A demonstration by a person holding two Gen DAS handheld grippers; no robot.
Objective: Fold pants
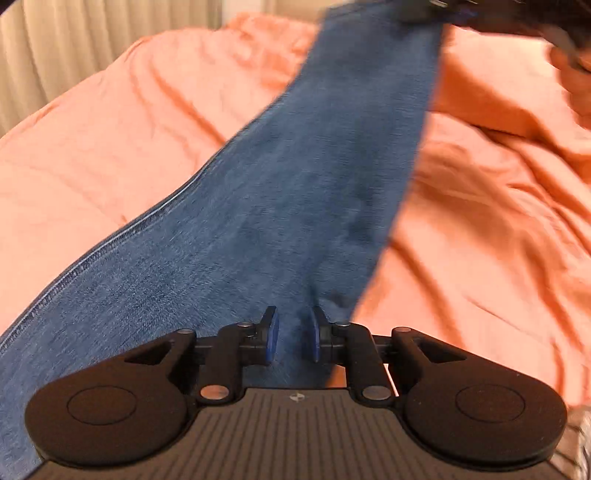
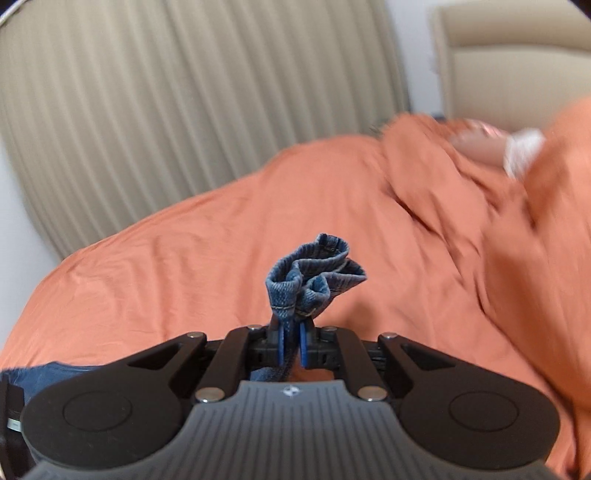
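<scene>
Bed [image 1: 129,122] under an orange cover carries everything; a pleated curtain [image 2: 166,92] hangs behind its far edge. Jeans [image 1: 288,206] stretch as one long blue band above the cover, their long axis running from the left gripper [image 1: 291,334] at the near edge up and away toward the far right corner, where the right gripper [image 1: 443,11] holds the other end. Left jaws stand a little apart with denim bunched between them, apparently pinched. Right gripper [image 2: 291,341] has its jaws clamped on a crumpled hem [image 2: 317,273]. Judging by this, the fold turns on bringing the hem end along that axis to the left gripper.
</scene>
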